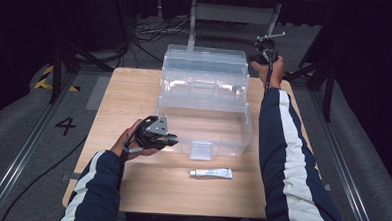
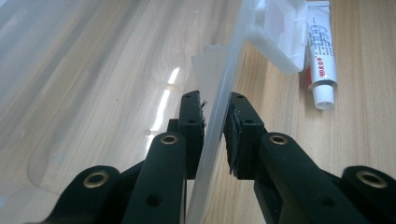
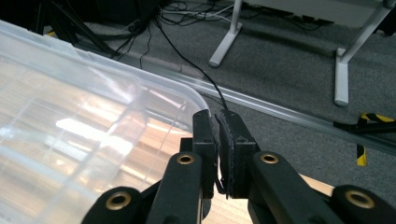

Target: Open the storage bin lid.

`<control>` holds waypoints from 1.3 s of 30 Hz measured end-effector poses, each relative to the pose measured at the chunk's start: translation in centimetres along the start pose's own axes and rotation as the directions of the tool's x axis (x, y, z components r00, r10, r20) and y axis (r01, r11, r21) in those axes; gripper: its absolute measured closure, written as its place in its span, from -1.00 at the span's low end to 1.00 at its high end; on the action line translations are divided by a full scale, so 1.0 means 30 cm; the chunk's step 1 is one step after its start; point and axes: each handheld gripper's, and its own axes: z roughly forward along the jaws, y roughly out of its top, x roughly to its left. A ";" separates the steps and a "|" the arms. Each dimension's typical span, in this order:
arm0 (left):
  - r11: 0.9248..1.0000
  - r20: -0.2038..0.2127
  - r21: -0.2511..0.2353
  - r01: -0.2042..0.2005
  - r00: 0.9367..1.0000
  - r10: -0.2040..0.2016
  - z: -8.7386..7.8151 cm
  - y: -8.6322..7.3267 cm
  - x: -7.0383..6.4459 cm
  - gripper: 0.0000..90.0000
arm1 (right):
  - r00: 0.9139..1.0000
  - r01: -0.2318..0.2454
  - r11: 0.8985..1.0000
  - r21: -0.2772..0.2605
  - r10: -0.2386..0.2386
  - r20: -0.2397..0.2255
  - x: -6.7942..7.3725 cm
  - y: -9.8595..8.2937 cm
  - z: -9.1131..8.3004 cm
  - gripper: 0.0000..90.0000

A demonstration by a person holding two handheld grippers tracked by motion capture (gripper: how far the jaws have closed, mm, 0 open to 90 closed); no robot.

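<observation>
Plastic, clear and glossy, forms the big storage box (image 1: pixel 204 106) at the middle of the pale wood-grain surface (image 1: pixel 134 93): an open tub with rounded corners, its ribbed lid (image 1: pixel 206 66) standing up at the 12 o'clock side and a small flap latch (image 1: pixel 201 150) on the 6 o'clock wall. Below the latch, towards 6 o'clock and apart from the box, a small white tube (image 1: pixel 211 173) lies flat, its cap pointing to 9 o'clock. In the left gripper view the tube (image 2: pixel 320 56) carries red and dark print, too small to read. A painted "4" (image 1: pixel 65 125) marks the grey floor at 9 o'clock.

The left gripper (image 1: pixel 170 139) sits at the box's 7 o'clock corner, held in a hand with a navy, white-striped sleeve; its black fingers (image 2: pixel 240 135) straddle the thin clear front wall (image 2: pixel 219 116), one on each side, pressed close against it. The right arm reaches straight out to 1 o'clock, where the right gripper (image 1: pixel 264 48) sits just beyond the lid's far corner. Its fingers (image 3: pixel 233 149) stand nearly together with nothing between them, just beside the lid's rounded edge (image 3: pixel 187 95).
</observation>
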 end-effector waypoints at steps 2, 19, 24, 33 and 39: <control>1.000 0.000 -0.002 0.004 1.000 -0.004 0.000 -0.001 0.000 0.74 | 1.000 0.007 1.000 0.000 -0.007 0.001 -0.002 0.000 -0.009 0.92; 1.000 -0.015 0.010 0.009 1.000 -0.009 0.001 0.003 -0.006 0.72 | 0.997 0.075 0.996 -0.046 -0.076 -0.021 0.016 -0.040 -0.112 0.90; 1.000 -0.019 0.011 0.011 1.000 -0.011 0.001 0.003 -0.008 0.71 | 0.994 0.097 0.993 -0.070 -0.099 -0.034 0.014 -0.058 -0.170 0.89; 1.000 -0.026 0.013 0.006 1.000 -0.006 0.001 0.003 -0.009 0.70 | 0.986 0.146 0.983 -0.114 -0.154 -0.059 0.031 -0.123 -0.292 0.89; 1.000 -0.034 0.019 0.012 0.999 -0.012 0.001 0.005 -0.013 0.69 | 0.977 0.181 0.973 -0.145 -0.194 -0.084 0.056 -0.181 -0.382 0.89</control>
